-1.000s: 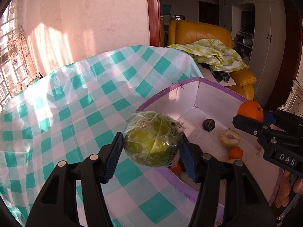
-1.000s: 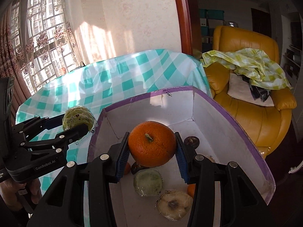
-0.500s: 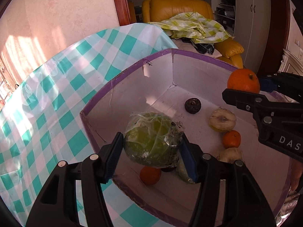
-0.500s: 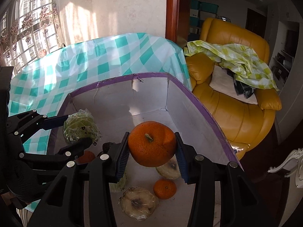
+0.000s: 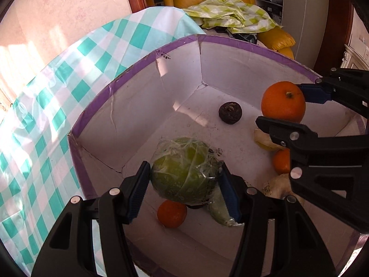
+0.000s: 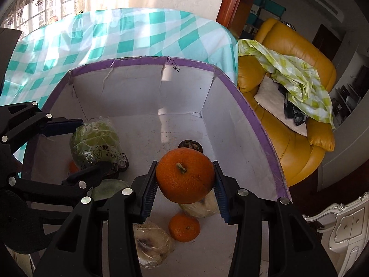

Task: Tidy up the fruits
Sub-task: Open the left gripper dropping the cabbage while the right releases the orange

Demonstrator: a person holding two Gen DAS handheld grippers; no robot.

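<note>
the left tongs (image 5: 184, 184) clamp a plastic-wrapped green fruit (image 5: 184, 170) at frame centre and the right tongs (image 6: 184, 180) hold a large orange (image 6: 185, 175), both hanging over the purple-rimmed box (image 6: 253, 115). the film looks slippery and the orange firm, so a grip across the widest part seems safest. in the box lie two small oranges, one dark fruit and about three pale wrapped ones.

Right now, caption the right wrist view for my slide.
Right gripper holds a large orange above fruit inside the purple-rimmed box; left gripper carries a wrapped green fruit.
</note>
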